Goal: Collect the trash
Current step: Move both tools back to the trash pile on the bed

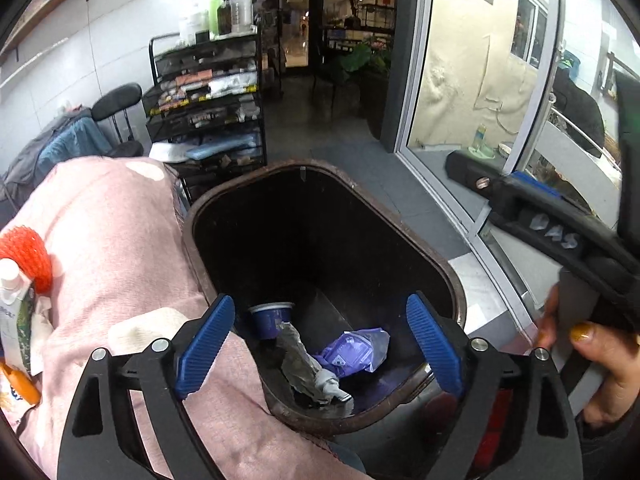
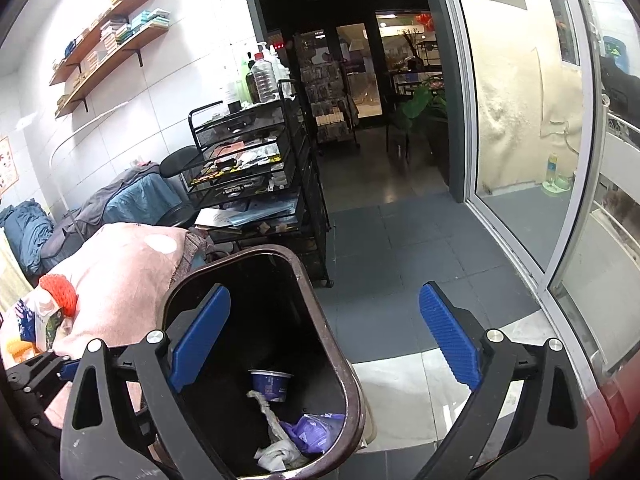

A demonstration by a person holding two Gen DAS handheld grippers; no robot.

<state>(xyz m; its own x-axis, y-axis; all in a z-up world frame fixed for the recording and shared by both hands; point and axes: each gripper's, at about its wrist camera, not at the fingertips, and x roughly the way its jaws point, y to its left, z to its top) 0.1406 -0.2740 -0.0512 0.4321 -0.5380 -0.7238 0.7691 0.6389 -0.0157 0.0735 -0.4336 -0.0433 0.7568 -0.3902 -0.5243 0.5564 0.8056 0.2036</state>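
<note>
The trash lies at the bottom of the dark bin (image 1: 456, 280): a blue cup (image 1: 272, 318) on its side, a crumpled grey wrapper (image 1: 304, 368) touching it, and a purple packet (image 1: 356, 350) beside that. More rubbish waits on the pink blanket (image 1: 120, 240) that presses against the bin's left rim, near the blanket's left edge: a red mesh ball (image 1: 26, 258), a white-capped pouch (image 1: 16, 304) and something orange, cut off by the frame. The left tongs (image 1: 320, 350) hang above the bin mouth, spread wide and holding nothing; the right tongs (image 2: 324, 346) are likewise apart and empty, one pad over the bin, the other over the grey floor. My guess is that the risks are these: reaching back for the blanket pile, a tong could catch the rim and tip the bin, since the soft blanket gives no firm support; the slippery pouch could slide out of a loose pinch and land on the floor. The bin's base is hidden, and the pile's far side cannot be made out.
</note>
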